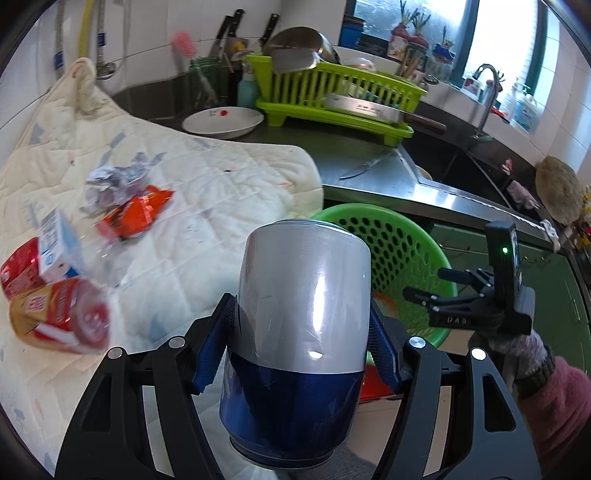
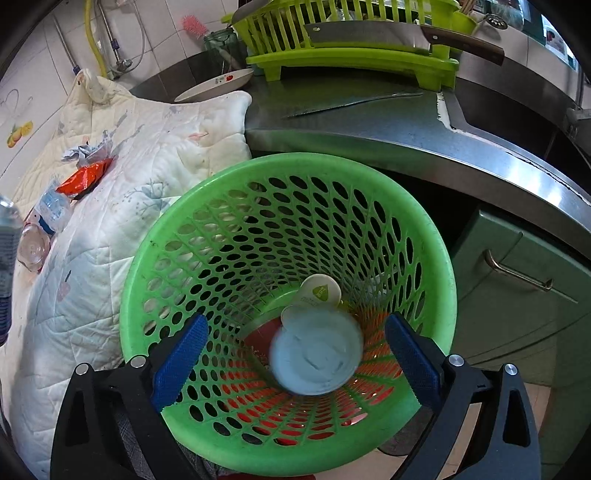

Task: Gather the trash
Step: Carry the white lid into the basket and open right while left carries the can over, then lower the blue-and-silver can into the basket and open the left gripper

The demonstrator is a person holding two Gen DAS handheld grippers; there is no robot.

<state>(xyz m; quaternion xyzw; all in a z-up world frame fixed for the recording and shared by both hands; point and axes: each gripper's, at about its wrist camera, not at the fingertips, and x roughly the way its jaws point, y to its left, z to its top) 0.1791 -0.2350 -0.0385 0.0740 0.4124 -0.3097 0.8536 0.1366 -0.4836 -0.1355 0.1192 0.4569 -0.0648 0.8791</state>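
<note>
My left claw (image 1: 301, 334) was clamped on the silver-and-blue can (image 1: 299, 332), carried toward the green basket (image 1: 406, 236) at two o'clock for disposal, while my right claw (image 2: 295, 350) stood open and empty over it, a pale cup (image 2: 316, 352) blurred beneath.

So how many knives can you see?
3: a cleaver across the dish rack, a slim knife on the steel counter, one upright by the wall. Others may be hidden.

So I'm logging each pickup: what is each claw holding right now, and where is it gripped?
The left claw clamps the silver and blue can by its sides, about mid-height. The right claw holds nothing, open above the green basket.
</note>
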